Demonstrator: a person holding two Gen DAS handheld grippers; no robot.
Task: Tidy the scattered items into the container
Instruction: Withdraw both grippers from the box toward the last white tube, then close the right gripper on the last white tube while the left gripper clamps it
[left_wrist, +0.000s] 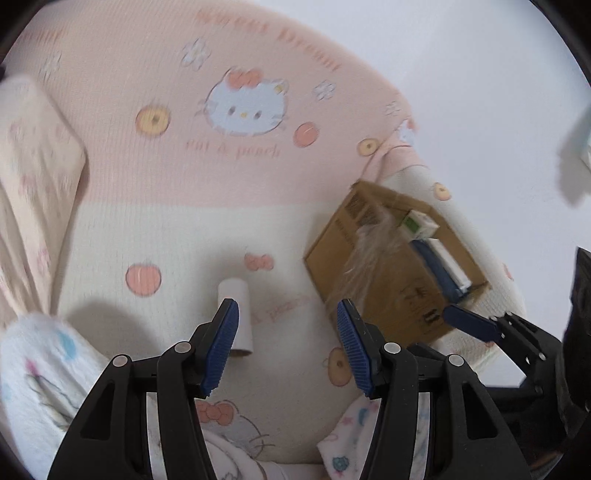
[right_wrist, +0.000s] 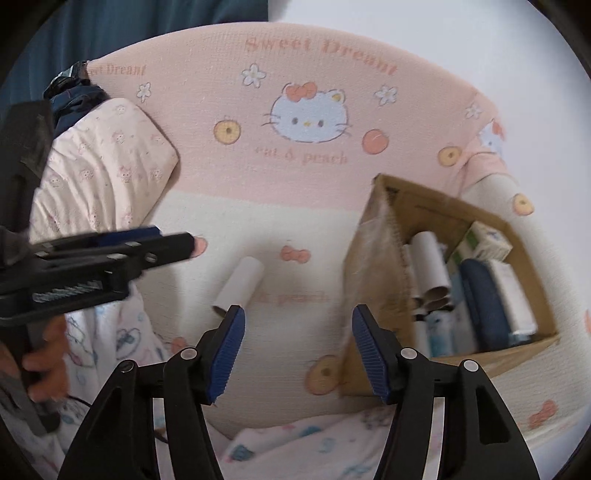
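Here both claws are wide and hold nothing: the left claw (left_wrist: 288, 347) is nearest the cardboard tube (left_wrist: 236, 317), which lies on the bed beside the box (right_wrist: 524, 240); pinched off-centre, this round tube could roll away

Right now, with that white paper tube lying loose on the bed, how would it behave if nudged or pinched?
The white paper tube lies on its side on the soft bedsheet, so a sideways nudge would probably roll it. Its open end shows it hollow, so it is likely light and would crush under a hard squeeze. Both tongs, left and right, are open and empty.
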